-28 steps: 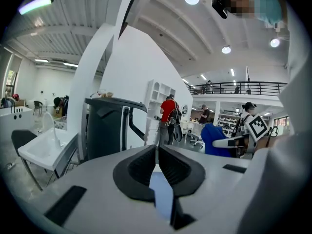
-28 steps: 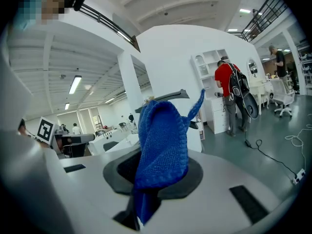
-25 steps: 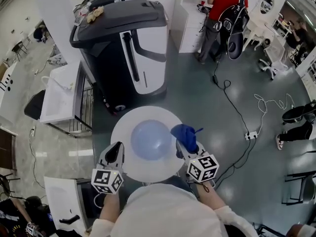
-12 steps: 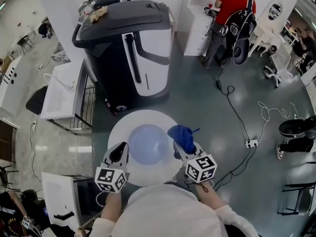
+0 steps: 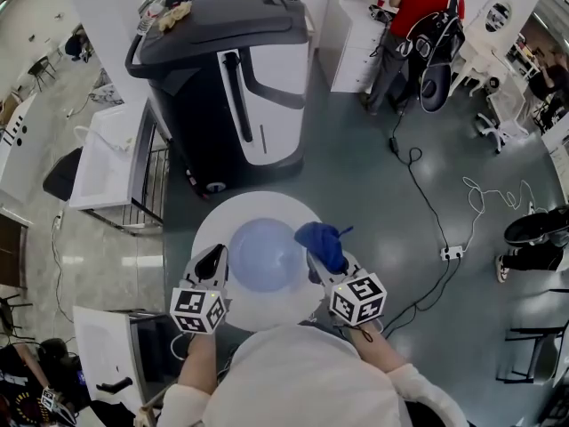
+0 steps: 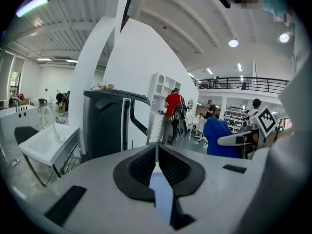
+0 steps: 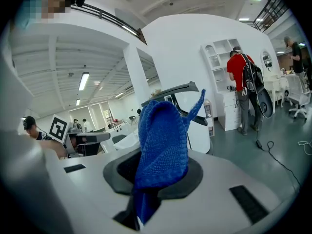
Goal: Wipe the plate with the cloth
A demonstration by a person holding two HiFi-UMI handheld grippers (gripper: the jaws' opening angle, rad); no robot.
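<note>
A round white plate (image 5: 258, 217) with a pale blue centre hangs in the air in front of me. My left gripper (image 5: 213, 263) is shut on its left rim. In the left gripper view that rim shows as a thin pale strip (image 6: 161, 194) pinched between the black pads of the left gripper (image 6: 156, 165). My right gripper (image 5: 317, 265) is shut on a blue knitted cloth (image 5: 322, 244) at the plate's right rim. The cloth (image 7: 163, 140) stands bunched up out of the right gripper (image 7: 156, 179). I cannot tell whether the cloth touches the plate.
A large black and white machine (image 5: 222, 69) stands just beyond the plate. A white sink unit (image 5: 107, 167) is at the left. On the grey floor at the right lie cables and a power strip (image 5: 452, 253). A person in red (image 5: 422, 16) stands at the far counter.
The plate and both grippers have drifted a little to the left in the head view. Both grips are unchanged, with the cloth still at the right rim.
</note>
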